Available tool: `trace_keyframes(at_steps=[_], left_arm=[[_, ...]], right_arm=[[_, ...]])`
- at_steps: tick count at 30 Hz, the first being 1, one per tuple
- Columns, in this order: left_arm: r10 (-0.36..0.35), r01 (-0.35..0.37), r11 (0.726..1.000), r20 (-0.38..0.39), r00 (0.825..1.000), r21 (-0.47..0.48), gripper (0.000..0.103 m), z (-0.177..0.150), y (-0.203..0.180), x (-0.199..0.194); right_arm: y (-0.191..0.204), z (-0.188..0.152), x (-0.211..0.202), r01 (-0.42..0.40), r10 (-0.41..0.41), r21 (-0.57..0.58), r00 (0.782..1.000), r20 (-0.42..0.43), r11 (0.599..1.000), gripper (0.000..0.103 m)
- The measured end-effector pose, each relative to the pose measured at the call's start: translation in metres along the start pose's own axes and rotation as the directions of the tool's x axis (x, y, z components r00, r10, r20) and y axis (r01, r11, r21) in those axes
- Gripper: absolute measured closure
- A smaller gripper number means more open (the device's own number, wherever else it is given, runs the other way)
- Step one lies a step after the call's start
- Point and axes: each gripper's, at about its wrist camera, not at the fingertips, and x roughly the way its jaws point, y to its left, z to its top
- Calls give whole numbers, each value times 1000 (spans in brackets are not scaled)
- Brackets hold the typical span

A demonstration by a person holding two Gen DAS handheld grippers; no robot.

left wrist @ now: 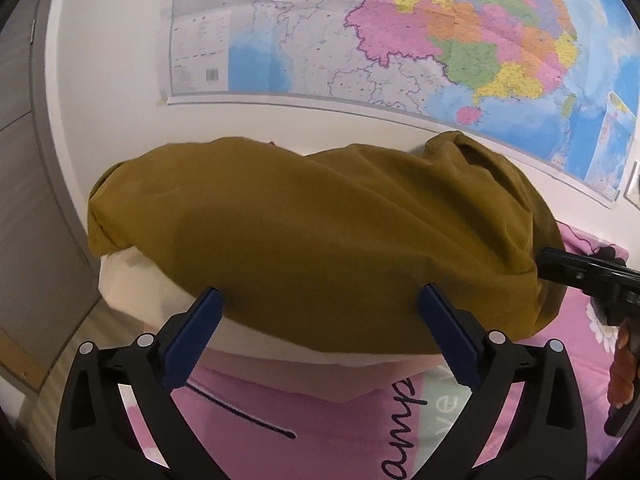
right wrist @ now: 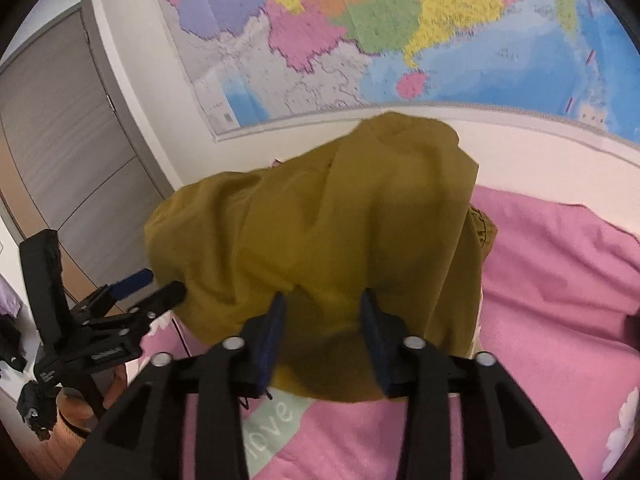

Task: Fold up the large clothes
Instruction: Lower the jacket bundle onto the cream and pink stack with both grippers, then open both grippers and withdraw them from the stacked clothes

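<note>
the left gripper [left wrist: 320, 300] gapes wide just before the mustard garment [left wrist: 312, 240], gripping nothing. the right gripper [right wrist: 322, 300], half-parted, sits at its near hem, pads not pinching. the garment lies heaped on the pink bedspread [right wrist: 560, 280], beneath the wall map [left wrist: 440, 40].

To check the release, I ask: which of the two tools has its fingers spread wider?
The left tool: its blue fingers stand far apart before the mustard garment, while the right tool shows a clearly narrower gap.
</note>
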Motion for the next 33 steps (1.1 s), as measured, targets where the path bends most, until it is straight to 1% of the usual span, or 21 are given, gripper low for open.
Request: trace_keyframes(at_steps=[5, 6, 8, 11, 13, 15, 17, 18, 20, 23, 25, 28, 30, 33], left_arm=[[14, -14, 1000, 0, 1000, 4, 6, -6, -6, -6], [14, -14, 1000, 0, 1000, 5, 6, -7, -7, -8], [19, -19, 1000, 0, 1000, -1, 6, -9, -10, -12], [22, -22, 1000, 6, 1000, -17, 6, -11, -13, -19], [15, -15, 1000, -7, 1000, -22, 5, -13, -14, -21], [29, -29, 999, -18, 999, -34, 6, -18, -15, -24], [48, -49, 998, -20, 999, -35, 6, -20, -14, -27], [57, -58, 997, -23, 998, -44, 5, -23, -14, -30], [56, -58, 997, -33, 998, -59, 6, -27, -13, -34], [82, -83, 995, -29, 996, -48, 5, -32, -15, -41], [80, -81, 995, -27, 996, -56, 6, -35, -16, -46], [82, -83, 994, -15, 997, -68, 6, -38, -19, -52], [88, -89, 994, -12, 996, -70, 6, -42, -21, -57], [77, -78, 994, -19, 997, -80, 6, -48, -23, -62]], right_arm=[[15, -11, -11, 20, -18, -45, 999, 31, 999, 57], [17, -13, -12, 24, -22, -57, 999, 38, 998, 55], [22, -16, -16, 42, -38, -75, 998, 52, 996, 54], [25, -21, -19, 47, -42, -84, 997, 60, 995, 50], [28, -23, -21, 56, -50, -98, 996, 69, 994, 47], [31, -26, -23, 60, -52, -111, 996, 74, 992, 43], [33, -29, -25, 61, -52, -113, 995, 79, 992, 41], [34, -30, -25, 63, -54, -117, 995, 81, 991, 37], [36, -34, -28, 71, -60, -126, 994, 90, 990, 35], [39, -39, -31, 68, -57, -130, 994, 88, 989, 30], [41, -43, -34, 70, -57, -133, 994, 97, 989, 26], [43, -48, -39, 70, -57, -128, 993, 100, 989, 26], [44, -53, -41, 61, -50, -121, 994, 96, 991, 23], [45, -60, -44, 69, -57, -119, 994, 98, 990, 20]])
